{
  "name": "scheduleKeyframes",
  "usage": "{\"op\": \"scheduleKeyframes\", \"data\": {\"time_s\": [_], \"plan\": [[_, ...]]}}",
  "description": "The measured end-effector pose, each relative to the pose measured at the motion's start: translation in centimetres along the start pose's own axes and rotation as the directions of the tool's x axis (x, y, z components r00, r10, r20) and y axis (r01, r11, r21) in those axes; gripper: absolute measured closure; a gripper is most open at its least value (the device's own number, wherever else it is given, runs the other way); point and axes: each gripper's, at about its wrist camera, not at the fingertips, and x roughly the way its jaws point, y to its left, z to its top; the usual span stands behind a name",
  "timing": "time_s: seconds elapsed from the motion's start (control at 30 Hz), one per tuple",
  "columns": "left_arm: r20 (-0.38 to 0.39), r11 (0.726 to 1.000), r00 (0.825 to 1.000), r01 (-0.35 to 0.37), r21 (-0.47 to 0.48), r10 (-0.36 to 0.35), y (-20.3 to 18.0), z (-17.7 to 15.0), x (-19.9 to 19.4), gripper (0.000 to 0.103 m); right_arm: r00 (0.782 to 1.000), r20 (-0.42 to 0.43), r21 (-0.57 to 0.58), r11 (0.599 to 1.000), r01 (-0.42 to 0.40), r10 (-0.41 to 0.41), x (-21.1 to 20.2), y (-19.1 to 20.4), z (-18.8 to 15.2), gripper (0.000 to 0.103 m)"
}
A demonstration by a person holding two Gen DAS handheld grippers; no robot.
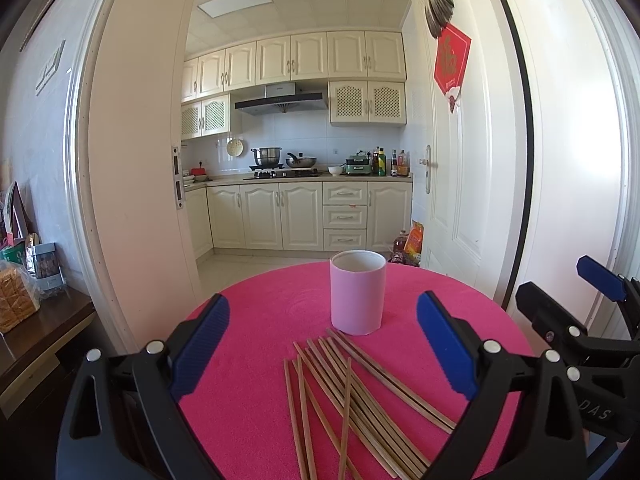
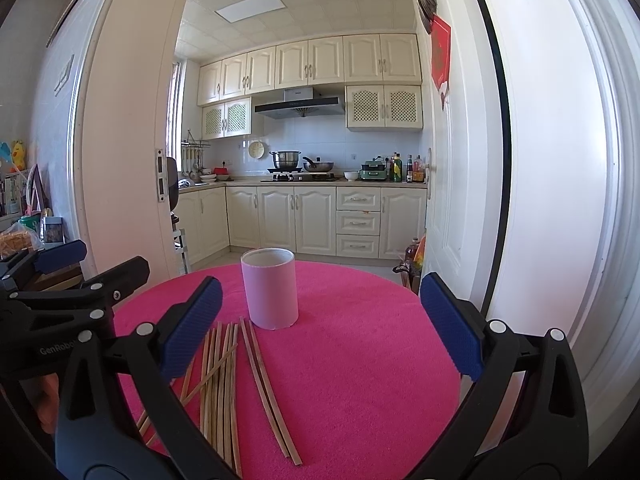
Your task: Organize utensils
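Several wooden chopsticks (image 1: 352, 396) lie loose in a fan on the round pink tabletop (image 1: 256, 320). Just beyond them stands a pale pink cylindrical holder (image 1: 357, 291), upright, with nothing showing above its rim. My left gripper (image 1: 322, 346) hovers open above the chopsticks, nothing between its blue pads. In the right wrist view the chopsticks (image 2: 228, 380) sit left of centre and the holder (image 2: 270, 287) stands behind them. My right gripper (image 2: 320, 324) is open and holds nothing. Each gripper shows at the edge of the other's view: the right gripper (image 1: 576, 292), the left gripper (image 2: 88, 256).
The pink tabletop (image 2: 360, 340) has bare room on its right half. A dark side cabinet (image 1: 36, 332) with boxes and snacks stands to the left. An open white door (image 1: 452, 152) and the doorway lead to a kitchen with cream cabinets (image 1: 304, 216). Bottles and bags (image 1: 408, 244) sit on the floor.
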Motion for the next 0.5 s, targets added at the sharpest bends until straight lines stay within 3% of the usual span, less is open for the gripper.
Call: {"op": "scheduleKeyframes", "data": {"time_s": [0.5], "plan": [[0.003, 1.000, 1.000, 0.000, 0.001, 0.000, 0.09, 0.09, -0.32, 0.010, 1.000, 0.000, 0.003, 1.000, -0.003, 0.003, -0.12, -0.03, 0.02, 0.006]]}}
